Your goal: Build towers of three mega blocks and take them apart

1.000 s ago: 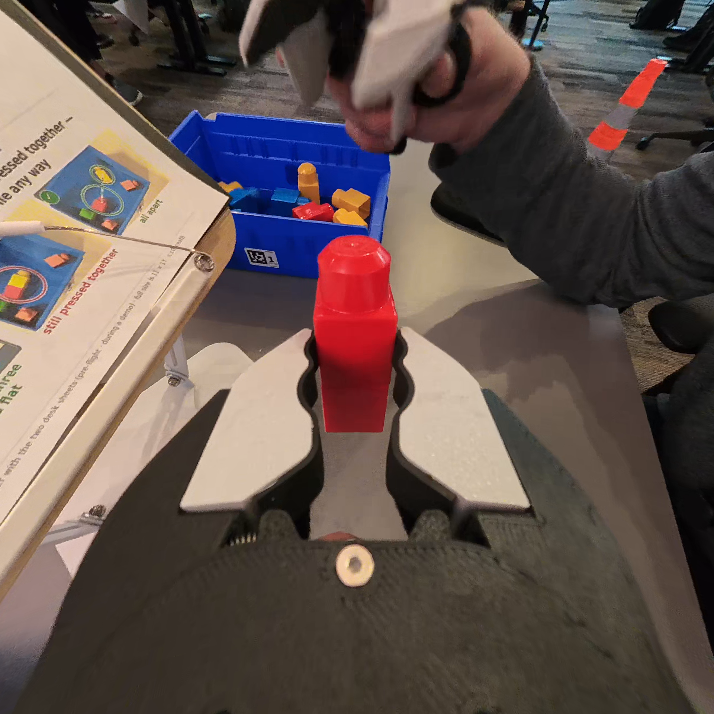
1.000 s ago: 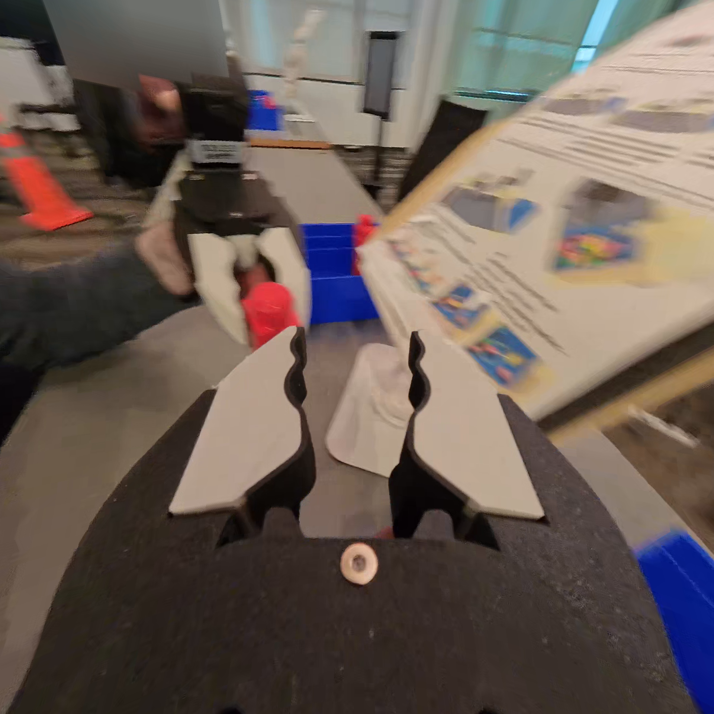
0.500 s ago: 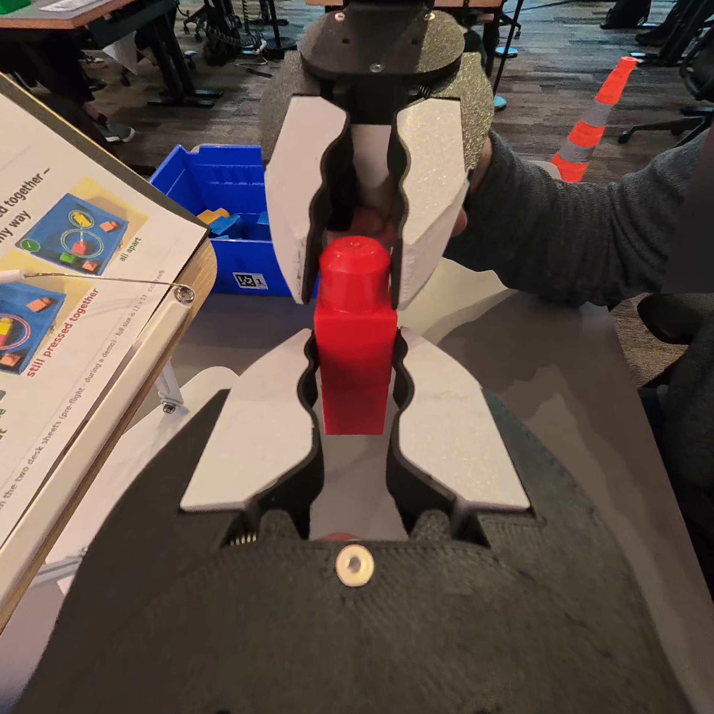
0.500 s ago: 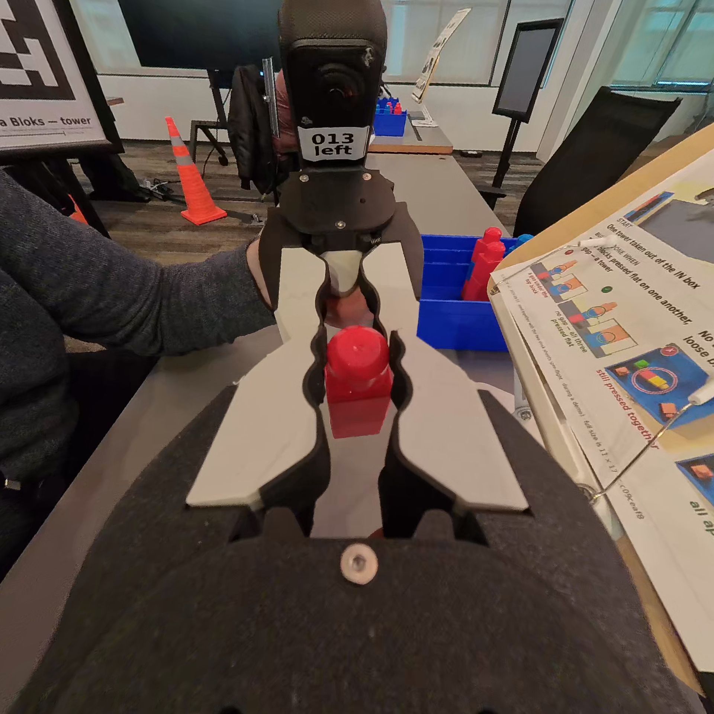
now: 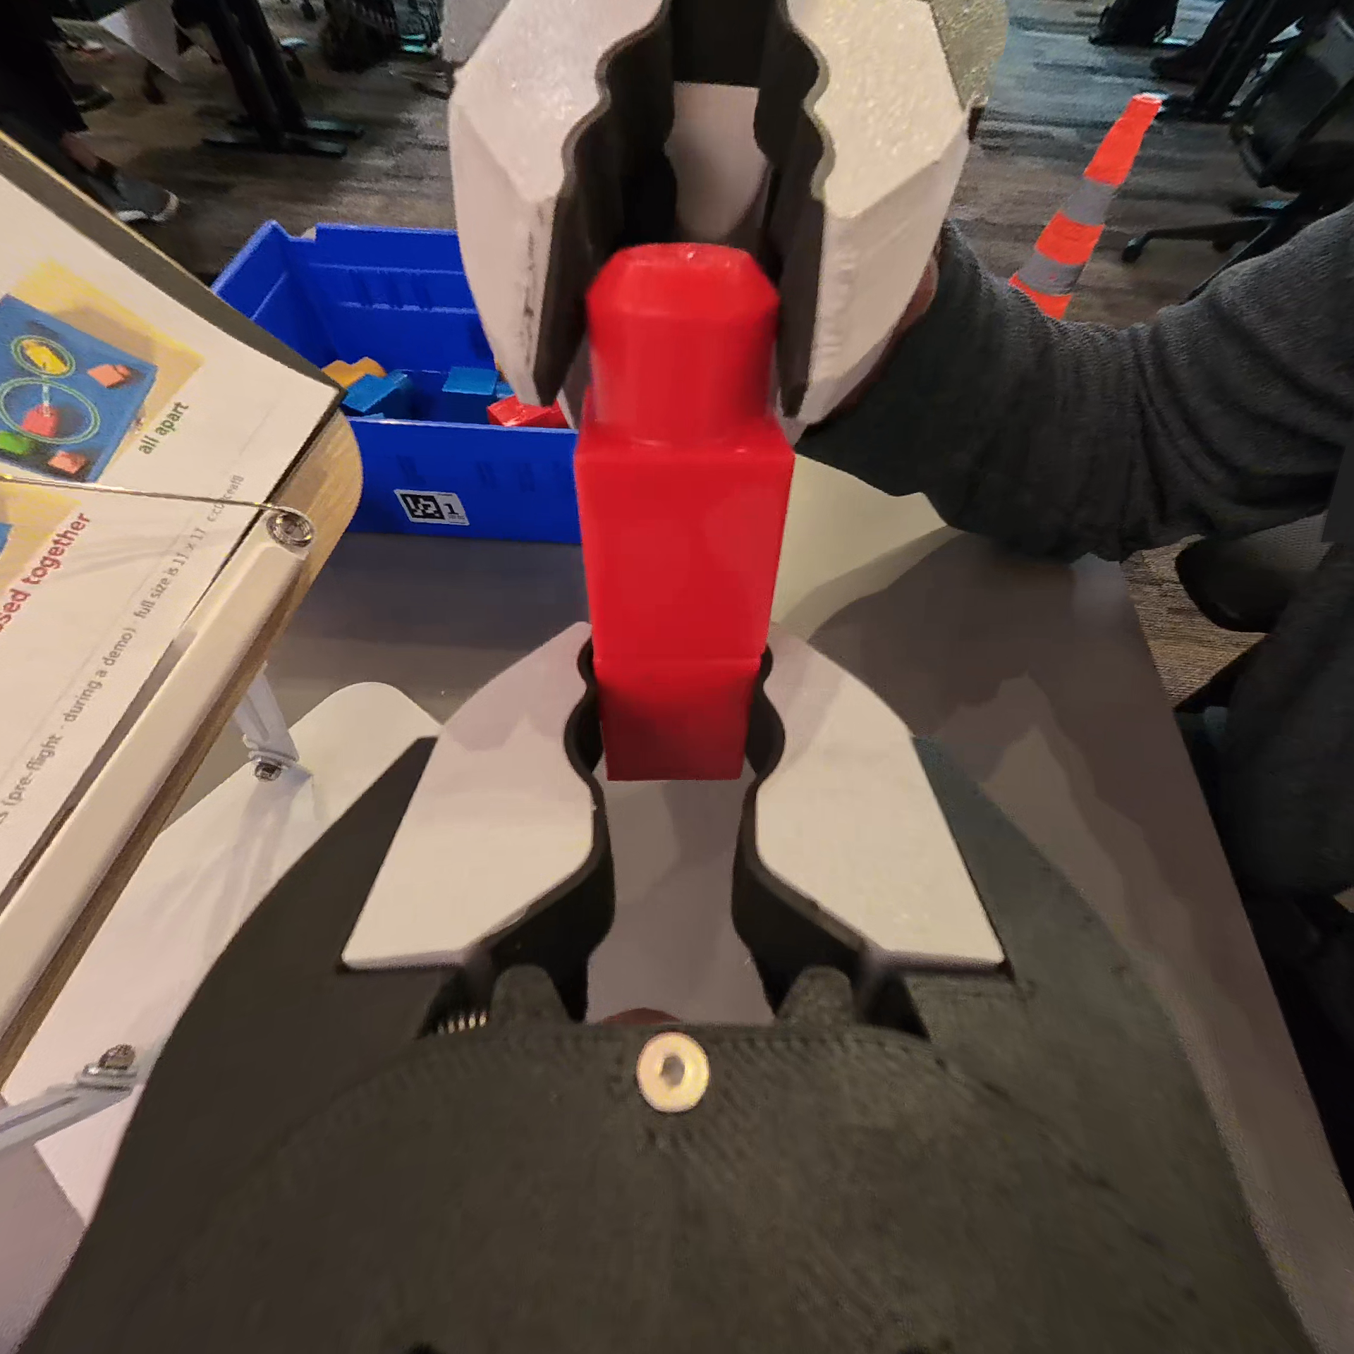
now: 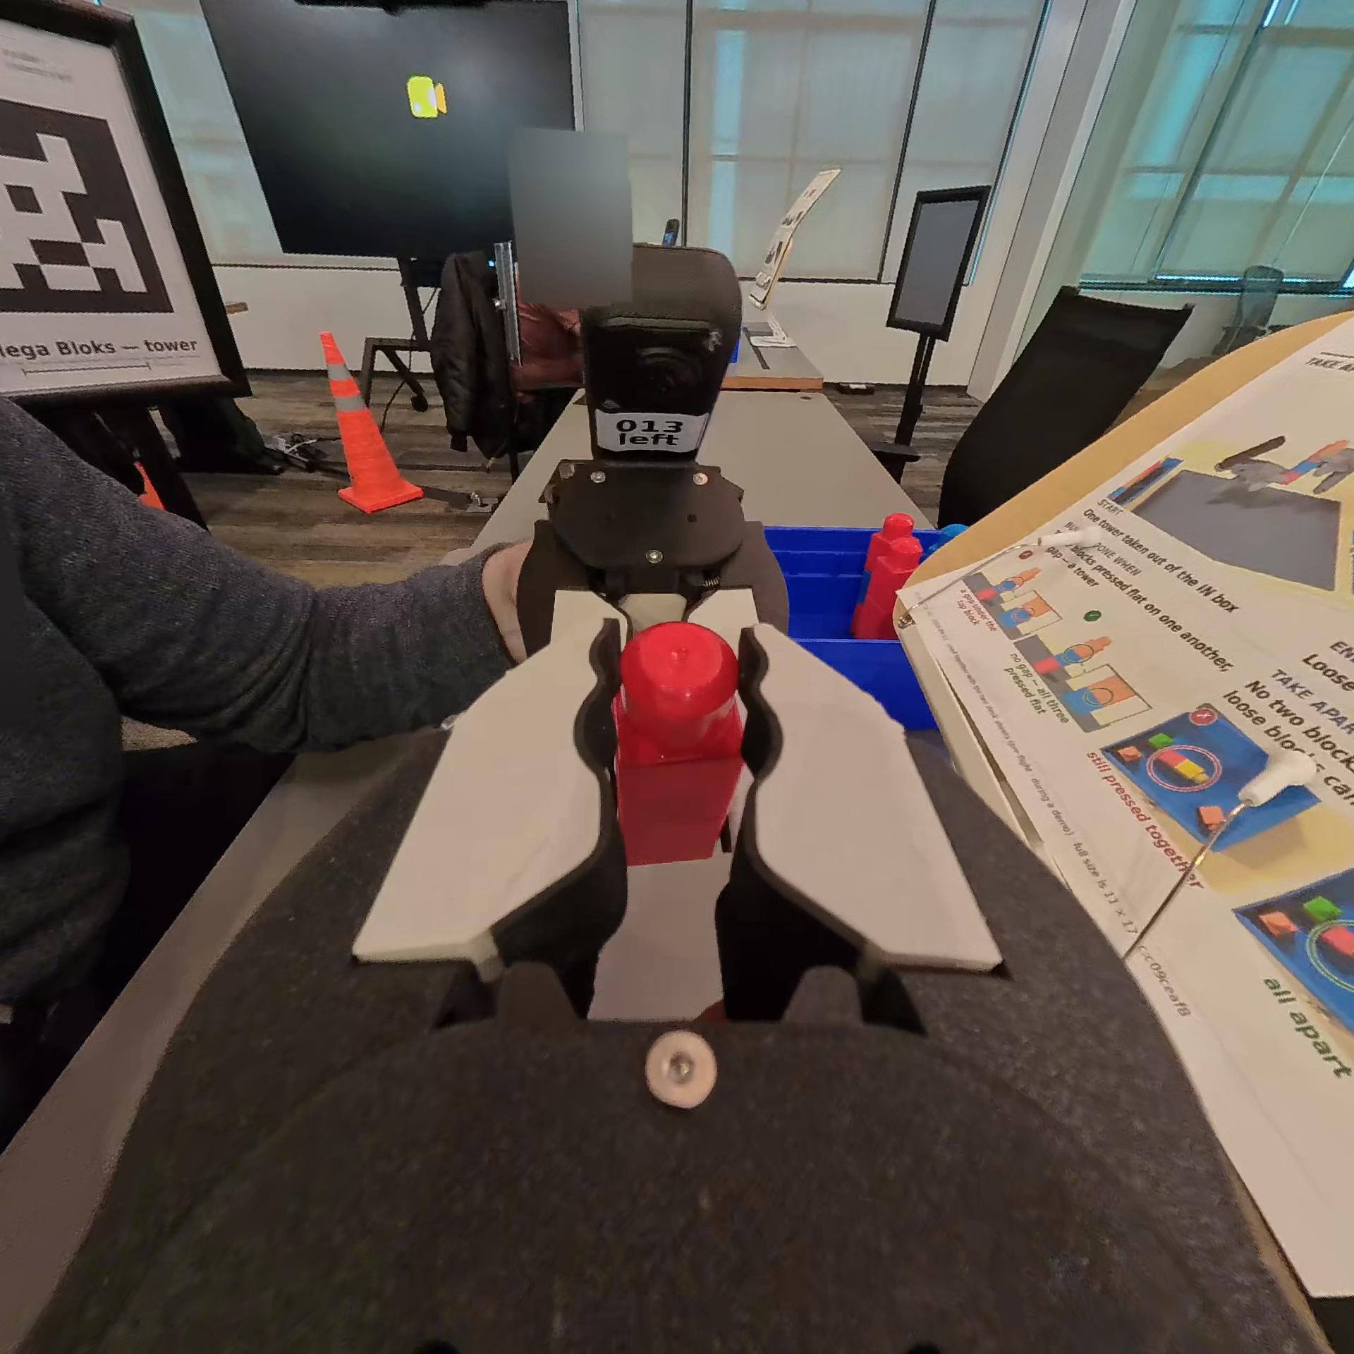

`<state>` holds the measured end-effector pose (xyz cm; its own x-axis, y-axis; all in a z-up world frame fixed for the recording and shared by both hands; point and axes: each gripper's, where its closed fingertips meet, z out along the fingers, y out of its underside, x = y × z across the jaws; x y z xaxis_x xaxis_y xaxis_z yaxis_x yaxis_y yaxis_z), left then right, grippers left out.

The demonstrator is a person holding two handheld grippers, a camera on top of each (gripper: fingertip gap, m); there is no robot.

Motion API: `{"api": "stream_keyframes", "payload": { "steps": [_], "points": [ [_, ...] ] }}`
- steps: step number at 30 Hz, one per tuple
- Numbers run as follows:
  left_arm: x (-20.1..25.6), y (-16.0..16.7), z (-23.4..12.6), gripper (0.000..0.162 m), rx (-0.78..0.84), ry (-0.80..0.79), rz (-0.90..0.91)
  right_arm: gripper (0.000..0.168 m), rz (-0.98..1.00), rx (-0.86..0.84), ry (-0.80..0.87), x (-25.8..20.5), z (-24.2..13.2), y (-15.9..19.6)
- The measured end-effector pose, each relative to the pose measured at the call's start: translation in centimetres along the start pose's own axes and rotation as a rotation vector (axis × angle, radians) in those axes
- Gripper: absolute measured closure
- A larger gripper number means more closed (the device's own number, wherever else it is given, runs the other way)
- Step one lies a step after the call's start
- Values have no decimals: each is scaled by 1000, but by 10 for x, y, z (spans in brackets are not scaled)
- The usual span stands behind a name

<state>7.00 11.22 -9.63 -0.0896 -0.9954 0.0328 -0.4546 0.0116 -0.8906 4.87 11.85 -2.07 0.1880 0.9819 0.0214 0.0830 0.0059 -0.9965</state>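
A red block stack (image 5: 681,527), with two blocks showing, is held in the air between both grippers. My left gripper (image 5: 674,659) is shut on the lower block. My right gripper (image 5: 674,403) comes from the far side, and its fingers close on the top block's round stud. In the right wrist view my right gripper (image 6: 678,637) clamps the stack (image 6: 678,791), with my left gripper (image 6: 656,612) facing it just behind. The stack's bottom end is hidden.
A blue bin (image 5: 469,469) of loose blocks sits behind on the grey table (image 5: 989,696). Another blue bin (image 6: 828,586) holds a standing red tower (image 6: 886,579). A slanted instruction board (image 5: 110,513) stands at the left, with orange cones (image 5: 1084,212) on the floor. The left gripper's tips are roughly 7 cm from the right gripper's.
My right gripper swung in from the side, lined up opposite the left, moved onto the stack's stud and closed on it. My left gripper kept its hold.
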Motion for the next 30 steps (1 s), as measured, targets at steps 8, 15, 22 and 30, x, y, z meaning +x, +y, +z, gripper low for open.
{"api": "stream_keyframes", "payload": {
  "steps": [8,15,22,30],
  "points": [
    [0,7,1,127,-62,-29,35,133,-55,-150,-7,-3,5,21],
    [-6,16,-9,127,-138,-93,54,134,-91,-14,54,-1,-6,-9],
    [-13,13,-19,127,-140,-139,62,134,-55,-29,394,61,-99,-19],
    [-18,3,-37,127,-88,-186,55,121,251,-378,868,158,-237,102]
  ]
}}
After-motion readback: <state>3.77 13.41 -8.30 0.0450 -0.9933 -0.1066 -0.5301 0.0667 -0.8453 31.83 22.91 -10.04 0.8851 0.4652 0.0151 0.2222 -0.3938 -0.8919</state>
